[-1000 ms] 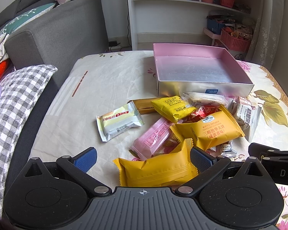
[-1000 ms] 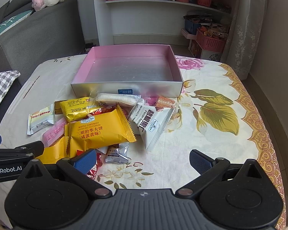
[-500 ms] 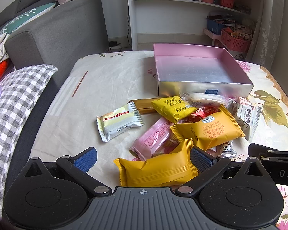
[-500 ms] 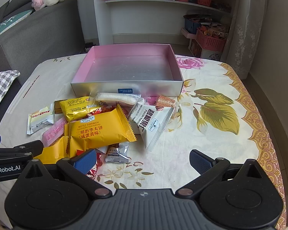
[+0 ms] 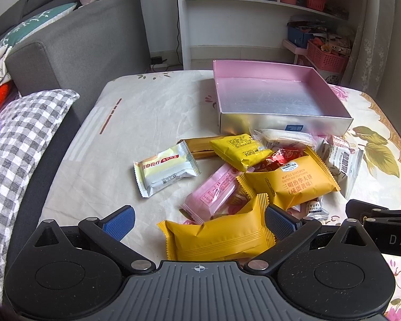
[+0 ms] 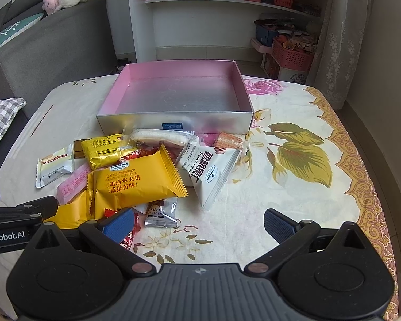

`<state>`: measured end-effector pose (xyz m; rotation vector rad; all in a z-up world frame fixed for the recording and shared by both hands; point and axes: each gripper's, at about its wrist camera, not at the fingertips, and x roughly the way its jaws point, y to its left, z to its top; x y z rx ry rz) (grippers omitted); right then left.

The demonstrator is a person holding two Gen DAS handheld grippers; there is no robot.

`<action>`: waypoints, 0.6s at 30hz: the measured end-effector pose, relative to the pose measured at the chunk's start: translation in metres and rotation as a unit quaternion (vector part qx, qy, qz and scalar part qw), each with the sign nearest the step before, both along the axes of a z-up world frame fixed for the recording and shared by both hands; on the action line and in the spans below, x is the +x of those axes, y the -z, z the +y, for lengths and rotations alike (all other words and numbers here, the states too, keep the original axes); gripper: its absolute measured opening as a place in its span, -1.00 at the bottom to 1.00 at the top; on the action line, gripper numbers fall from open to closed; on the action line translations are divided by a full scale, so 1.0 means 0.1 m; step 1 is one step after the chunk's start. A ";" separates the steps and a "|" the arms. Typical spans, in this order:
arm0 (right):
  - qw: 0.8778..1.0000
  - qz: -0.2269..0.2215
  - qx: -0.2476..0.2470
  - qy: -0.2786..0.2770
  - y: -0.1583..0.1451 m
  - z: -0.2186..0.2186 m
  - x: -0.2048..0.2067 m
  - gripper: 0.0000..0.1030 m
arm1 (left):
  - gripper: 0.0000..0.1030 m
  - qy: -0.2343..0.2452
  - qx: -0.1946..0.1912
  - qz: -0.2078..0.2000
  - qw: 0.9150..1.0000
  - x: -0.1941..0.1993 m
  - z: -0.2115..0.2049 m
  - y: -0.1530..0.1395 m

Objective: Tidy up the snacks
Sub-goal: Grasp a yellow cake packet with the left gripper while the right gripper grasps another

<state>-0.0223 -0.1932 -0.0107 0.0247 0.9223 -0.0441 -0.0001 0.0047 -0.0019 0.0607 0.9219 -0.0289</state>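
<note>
We are hovering both grippers, jaws spread wide, over snacks.
Three yellow packets (image 5: 288, 182), one pink box (image 6: 179, 99) at centre; left gripper (image 5: 199, 220), right gripper (image 6: 199, 223).

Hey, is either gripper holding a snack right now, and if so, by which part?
Nothing is held. The left gripper is open with a yellow packet lying between its fingers, ungripped. The right gripper is open over the tablecloth.

Snack packets (image 6: 136, 182) heaped before the box (image 6: 173, 123)

left wrist: low, forward | right wrist: same | shared: pink box (image 5: 280, 123)
</note>
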 end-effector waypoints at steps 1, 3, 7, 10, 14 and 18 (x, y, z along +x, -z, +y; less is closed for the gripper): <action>1.000 0.000 0.002 0.001 -0.01 -0.01 0.00 0.88 | 1.00 0.000 -0.001 -0.001 1.000 0.00 0.01 -0.01; 1.000 0.003 0.005 0.004 -0.02 -0.03 0.02 0.88 | 1.00 0.001 0.004 -0.008 1.000 0.01 0.01 -0.03; 1.000 0.011 0.003 0.001 -0.06 -0.03 0.08 0.87 | 1.00 0.008 0.019 -0.036 0.999 0.02 0.01 -0.11; 1.000 0.010 0.004 0.001 -0.12 -0.05 0.11 0.87 | 1.00 0.018 0.018 -0.052 0.998 0.04 0.03 -0.16; 1.000 0.011 0.010 -0.002 -0.23 -0.06 0.16 0.87 | 1.00 0.037 0.002 -0.046 0.998 0.13 0.07 -0.22; 1.000 0.006 0.016 -0.017 -0.33 -0.05 0.21 0.88 | 1.00 0.059 -0.026 -0.023 0.998 0.24 0.12 -0.23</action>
